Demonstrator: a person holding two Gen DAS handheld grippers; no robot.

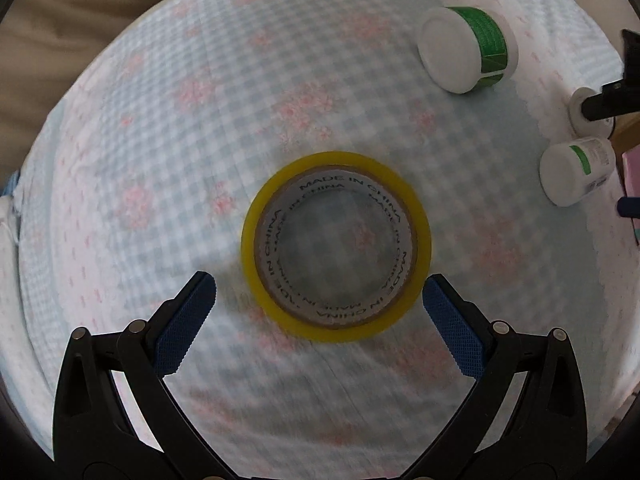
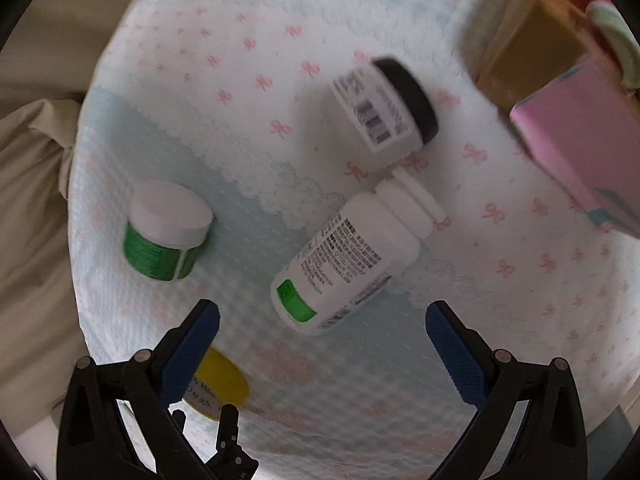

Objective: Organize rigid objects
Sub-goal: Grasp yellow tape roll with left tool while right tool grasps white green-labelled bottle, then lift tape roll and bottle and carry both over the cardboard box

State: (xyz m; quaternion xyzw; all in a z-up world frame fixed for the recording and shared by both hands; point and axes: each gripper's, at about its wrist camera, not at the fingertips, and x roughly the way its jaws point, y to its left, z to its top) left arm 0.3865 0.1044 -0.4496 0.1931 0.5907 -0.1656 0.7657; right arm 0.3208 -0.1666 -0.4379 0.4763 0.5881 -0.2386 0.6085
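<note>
Yellow packing-tape roll [image 1: 336,246]: lies flat on the blue-and-white checked cloth [image 1: 160,140], core printed "MADE IN CHINA", checked fabric visible through its hole; it sits just ahead of the left gripper [image 1: 319,292], whose blue-padded fingers [image 1: 186,320] stand wide apart, one either side of the roll's near edge, the right pad just beside the rim, contact not discernible. Squat white jar with green label [image 2: 166,232]: lid on, contents hidden, standing tilted in the right-wrist view on the blue part of the cloth, well apart from the tape. White pill bottle with green patch [image 2: 344,264]: lying on its side, white cap on, contents not visible, straddling the scalloped border between blue check and white bow-print fabric [image 2: 520,260], directly ahead of the right gripper [image 2: 322,322], which is spread wide and holds nothing. White bottle with black cap [image 2: 386,110]: on its side, barcode up, just beyond the pill bottle's cap. Pink box [image 2: 580,144] and a gold-brown box [image 2: 532,52]: at the cloth's right edge, closed.
</note>
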